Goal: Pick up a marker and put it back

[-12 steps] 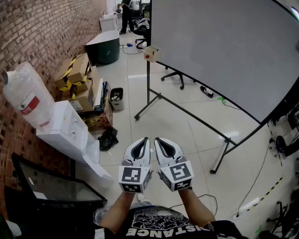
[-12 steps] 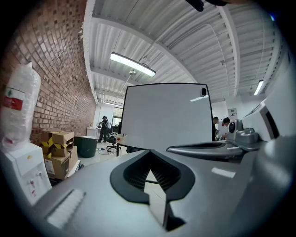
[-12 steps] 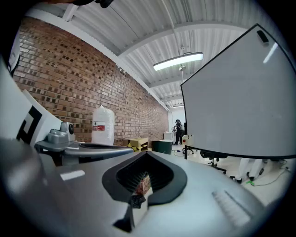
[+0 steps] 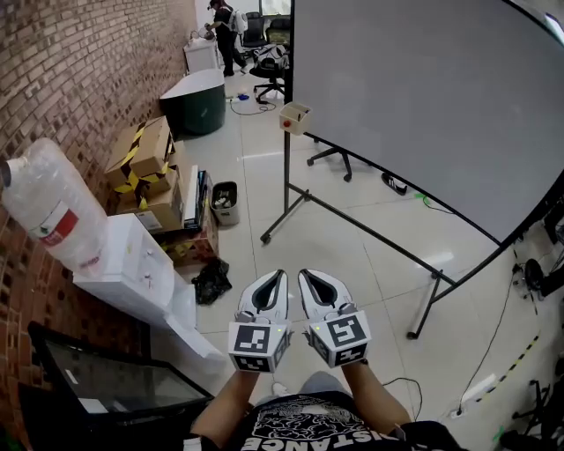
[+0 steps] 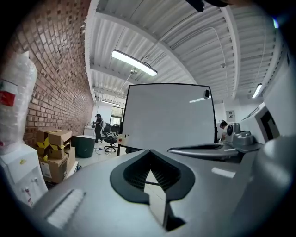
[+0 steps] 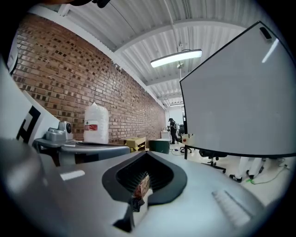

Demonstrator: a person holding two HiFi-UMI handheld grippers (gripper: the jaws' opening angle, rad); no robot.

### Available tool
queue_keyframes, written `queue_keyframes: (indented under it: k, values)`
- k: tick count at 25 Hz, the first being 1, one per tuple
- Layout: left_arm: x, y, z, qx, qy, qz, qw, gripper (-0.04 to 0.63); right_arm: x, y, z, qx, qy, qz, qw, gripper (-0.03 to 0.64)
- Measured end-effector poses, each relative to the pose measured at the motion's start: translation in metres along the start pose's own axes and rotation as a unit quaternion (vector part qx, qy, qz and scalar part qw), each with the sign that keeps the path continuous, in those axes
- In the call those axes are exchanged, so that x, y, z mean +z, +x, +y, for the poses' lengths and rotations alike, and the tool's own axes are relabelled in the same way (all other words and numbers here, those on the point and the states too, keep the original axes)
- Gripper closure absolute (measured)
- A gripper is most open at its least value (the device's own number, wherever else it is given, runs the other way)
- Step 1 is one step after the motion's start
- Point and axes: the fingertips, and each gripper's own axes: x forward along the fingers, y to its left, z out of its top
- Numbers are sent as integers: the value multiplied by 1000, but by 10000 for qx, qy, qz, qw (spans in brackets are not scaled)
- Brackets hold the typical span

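No marker shows in any view. A small beige box [image 4: 294, 115] with a red spot hangs at the left end of the big whiteboard [image 4: 423, 97]; the same box [image 5: 121, 138] shows far off in the left gripper view and again [image 6: 187, 139] in the right gripper view. My left gripper [image 4: 275, 280] and right gripper [image 4: 308, 278] are held side by side over the floor, well short of the board. Both are shut with nothing between the jaws. The closed jaws fill the lower part of each gripper view, left [image 5: 149, 171] and right [image 6: 143, 183].
A water dispenser [image 4: 132, 264] with its bottle [image 4: 48, 211] stands by the brick wall at left, with cardboard boxes [image 4: 145, 163] and a small bin [image 4: 224, 195] behind. The board's stand legs [image 4: 352, 220] cross the tiled floor. A person [image 4: 225, 26] and an office chair [image 4: 269, 75] are far back.
The head view has shifted a little, so the board and floor items sit slightly lower and to the right. Both grippers stay shut and side by side.
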Motion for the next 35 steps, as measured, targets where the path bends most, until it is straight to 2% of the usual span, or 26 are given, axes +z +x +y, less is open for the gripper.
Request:
queue_keyframes:
  k: [9,15,26,35]
  values:
    - [-2,52,33,81,63,14,9999,591,2,54,-35,42,17,-76,10000,615]
    - [12,114,52,149,122,-75,9998,591,20,102,-79,86,-60,-193,9998,615]
    - [22,225,72,270,93,-5,9996,591,42,168,-166,183,-145,-252,9994,616]
    - [28,287,87,489,180,39,9986,591,46,213,-213,448,-59,-284,9986,616]
